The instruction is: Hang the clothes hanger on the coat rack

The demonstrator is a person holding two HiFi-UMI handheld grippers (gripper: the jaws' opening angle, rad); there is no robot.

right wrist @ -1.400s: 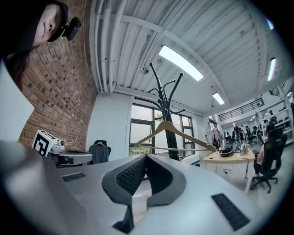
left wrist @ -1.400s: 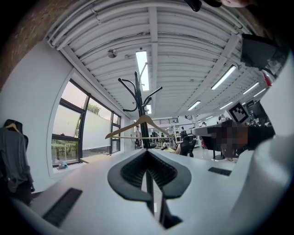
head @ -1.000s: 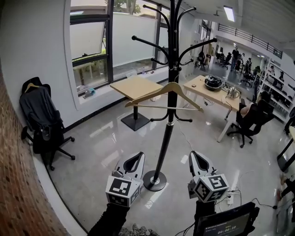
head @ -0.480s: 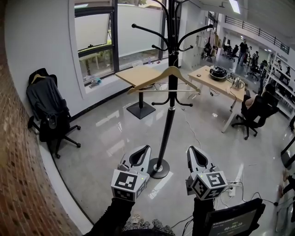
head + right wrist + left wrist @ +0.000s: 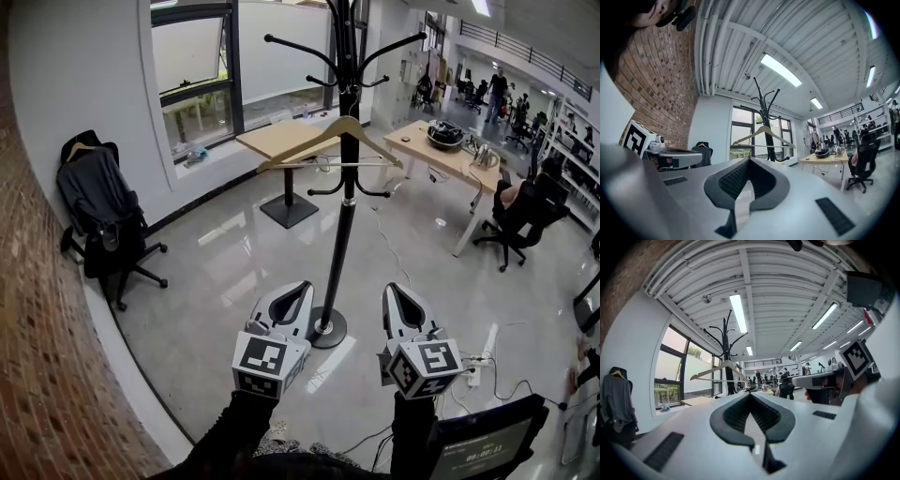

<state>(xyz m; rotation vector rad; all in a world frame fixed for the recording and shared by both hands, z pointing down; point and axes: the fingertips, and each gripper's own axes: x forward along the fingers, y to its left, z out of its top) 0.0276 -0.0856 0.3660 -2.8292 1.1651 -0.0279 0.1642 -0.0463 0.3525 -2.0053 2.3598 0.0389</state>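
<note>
A black coat rack (image 5: 347, 202) stands on the glossy floor, its round base (image 5: 326, 327) between my two grippers. A pale wooden hanger (image 5: 330, 139) hangs on one of its lower hooks, level and free of both grippers. My left gripper (image 5: 302, 287) is shut and holds nothing, low and just left of the base. My right gripper (image 5: 392, 289) is likewise shut and holds nothing, to the right of the base. In the left gripper view the hanger (image 5: 723, 369) and rack (image 5: 725, 345) show far beyond the shut left gripper (image 5: 750, 395). The right gripper view shows the hanger (image 5: 764, 133) beyond the shut right gripper (image 5: 749, 160).
An office chair draped with a dark jacket (image 5: 98, 211) stands by the brick wall (image 5: 47, 356) at left. A square wooden table (image 5: 286, 141) is behind the rack, a long desk (image 5: 450, 155) and an occupied chair (image 5: 520, 220) at right. A power strip with cables (image 5: 476, 367) lies on the floor.
Both grippers and the head view have drawn back a little from the rack, which now looks smaller. The hanger stays hanging on its hook. Both grippers stay shut.
</note>
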